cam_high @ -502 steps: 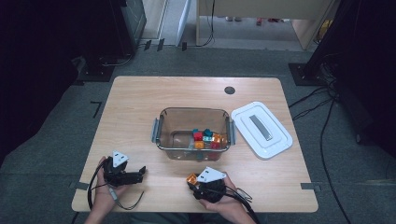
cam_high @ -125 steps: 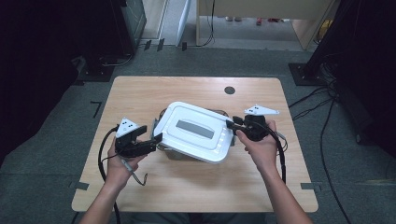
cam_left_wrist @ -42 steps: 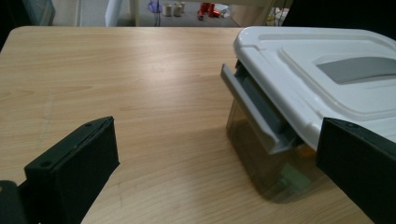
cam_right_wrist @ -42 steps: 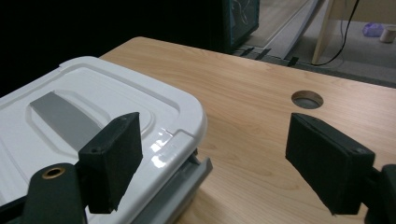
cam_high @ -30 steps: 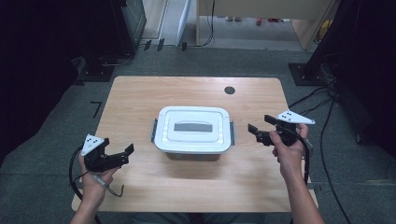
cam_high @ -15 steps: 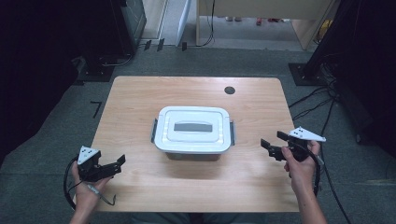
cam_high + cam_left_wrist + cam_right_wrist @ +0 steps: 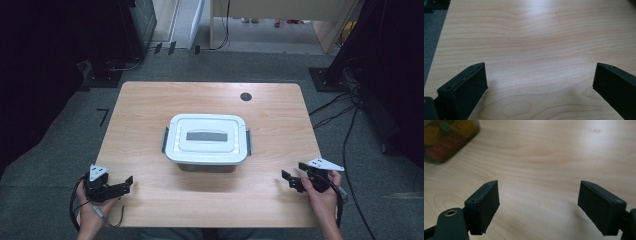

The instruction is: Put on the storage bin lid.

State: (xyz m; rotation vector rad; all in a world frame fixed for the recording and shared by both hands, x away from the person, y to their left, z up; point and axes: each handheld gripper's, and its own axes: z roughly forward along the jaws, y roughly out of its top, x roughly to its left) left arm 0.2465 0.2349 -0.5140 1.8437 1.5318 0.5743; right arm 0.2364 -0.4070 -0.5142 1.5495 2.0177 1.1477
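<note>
I can read no text, label, brand, number or sign anywhere; the grey panel on the storage box lid (image 7: 207,137) looks blank from where I watch.

- The lidded box (image 7: 207,145) stands alone mid-table (image 7: 150,107), the one bulky thing in the way; bare wood runs all round it.
- Its grey side latches (image 7: 164,141) stick out a little at each end, narrowing the room just beside it.
- The left gripper (image 7: 125,186) sits at the near left corner, well apart from the box, jaws wide with bare wood between them.
- The right gripper (image 7: 290,181) is at the near right edge, jaws spread over bare wood, with a clear lane to the box's corner (image 7: 446,140).
- A small dark round spot (image 7: 245,96) lies flat at the far right and blocks nothing.
- Off the table, cables (image 7: 345,115) clutter the floor on the right.
</note>
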